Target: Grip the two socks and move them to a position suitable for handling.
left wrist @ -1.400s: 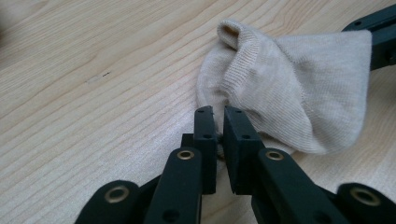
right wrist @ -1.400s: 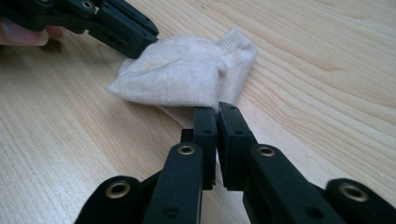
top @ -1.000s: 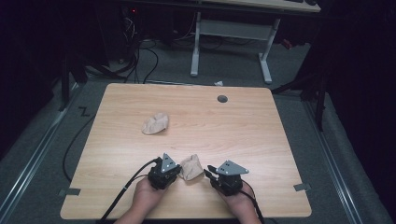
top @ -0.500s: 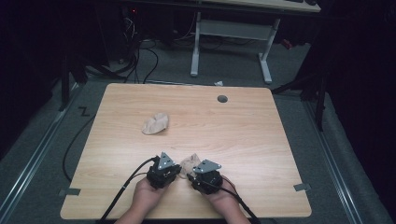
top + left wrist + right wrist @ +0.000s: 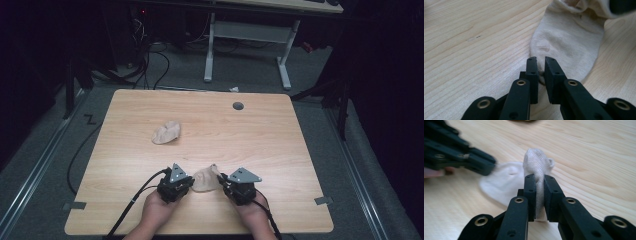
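A beige sock (image 5: 204, 179) lies near the table's front edge between my two grippers. My left gripper (image 5: 188, 184) pinches the sock's edge (image 5: 564, 40) at its left end. Its jaws (image 5: 540, 60) have just been opening a little, with fabric still caught between them. My right gripper (image 5: 224, 181) holds the sock's other end. Its jaws (image 5: 539, 178) have just been closing and press on a raised fold of the sock (image 5: 536, 162). A second beige sock (image 5: 166, 132) lies bunched farther back, left of centre.
The wooden table (image 5: 280, 150) has a round cable hole (image 5: 238, 105) near its far edge. Cables trail from both grippers over the front edge. Tape marks sit at the front corners. Beyond the table stand a white desk frame (image 5: 250, 35) and floor cables.
My right gripper swung left to the sock, closed on its end, and has come back to the right with the fold in its jaws. The left gripper stayed put.
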`<state>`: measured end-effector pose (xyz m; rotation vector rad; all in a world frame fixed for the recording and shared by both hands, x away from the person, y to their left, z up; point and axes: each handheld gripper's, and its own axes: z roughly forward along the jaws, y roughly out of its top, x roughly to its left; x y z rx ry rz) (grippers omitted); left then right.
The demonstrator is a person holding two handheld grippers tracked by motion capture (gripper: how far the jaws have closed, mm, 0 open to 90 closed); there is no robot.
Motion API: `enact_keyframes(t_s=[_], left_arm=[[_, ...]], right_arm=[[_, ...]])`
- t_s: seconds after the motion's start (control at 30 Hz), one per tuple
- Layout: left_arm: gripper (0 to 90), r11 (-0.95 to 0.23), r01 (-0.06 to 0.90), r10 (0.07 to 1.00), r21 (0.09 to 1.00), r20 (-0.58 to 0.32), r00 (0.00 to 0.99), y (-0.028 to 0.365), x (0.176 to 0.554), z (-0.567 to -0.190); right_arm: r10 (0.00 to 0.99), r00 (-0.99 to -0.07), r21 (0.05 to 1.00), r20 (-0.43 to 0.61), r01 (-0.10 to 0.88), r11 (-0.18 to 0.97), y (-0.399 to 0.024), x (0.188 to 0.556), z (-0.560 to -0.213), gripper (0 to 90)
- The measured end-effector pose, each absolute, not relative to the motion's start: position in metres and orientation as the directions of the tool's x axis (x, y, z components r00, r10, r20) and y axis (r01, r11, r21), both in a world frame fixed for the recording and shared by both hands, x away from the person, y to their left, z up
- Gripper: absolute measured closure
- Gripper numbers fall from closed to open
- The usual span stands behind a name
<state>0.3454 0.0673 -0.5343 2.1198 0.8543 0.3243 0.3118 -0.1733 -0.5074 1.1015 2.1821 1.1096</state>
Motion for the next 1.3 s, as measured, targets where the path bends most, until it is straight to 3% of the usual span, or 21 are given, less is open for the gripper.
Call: enact_keyframes(t_s=[0.33, 0.57, 0.73, 0.87, 1.1, 1.23, 1.3], left_arm=[[80.0, -0.447, 0.461, 0.67, 0.766, -0.055, 0.74, 0.067, 0.345, -0.534], [79.8, -0.446, 0.462, 0.67, 0.766, -0.056, 0.74, 0.068, 0.345, -0.534], [80.0, -0.447, 0.462, 0.67, 0.766, -0.056, 0.74, 0.068, 0.345, -0.534], [80.4, -0.449, 0.459, 0.673, 0.766, -0.048, 0.738, 0.067, 0.345, -0.534], [85.9, -0.511, 0.411, 0.676, 0.755, 0.058, 0.734, 0.072, 0.331, -0.532], [85.8, -0.439, 0.455, 0.705, 0.775, -0.018, 0.709, 0.089, 0.319, -0.535], [85.7, -0.466, 0.45, 0.699, 0.762, 0.005, 0.715, 0.11, 0.313, -0.534]], right_arm=[[0.881, -0.473, 0.798, 0.003, 0.532, 0.282, -0.217, 0.322, -0.517, 78.9], [0.909, -0.417, 0.818, 0.002, 0.524, 0.238, -0.232, 0.321, -0.512, 77.4], [0.889, -0.458, 0.812, -0.018, 0.512, 0.28, -0.22, 0.326, -0.513, 77.2], [0.893, -0.448, 0.755, -0.04, 0.572, 0.321, -0.22, 0.339, -0.525, 83.0], [0.869, -0.493, 0.726, -0.034, 0.586, 0.36, -0.213, 0.33, -0.526, 85.8], [0.848, -0.531, 0.725, -0.006, 0.582, 0.369, -0.204, 0.32, -0.527, 85.7], [0.818, -0.575, 0.731, -0.002, 0.558, 0.393, -0.193, 0.306, -0.528, 85.6]])
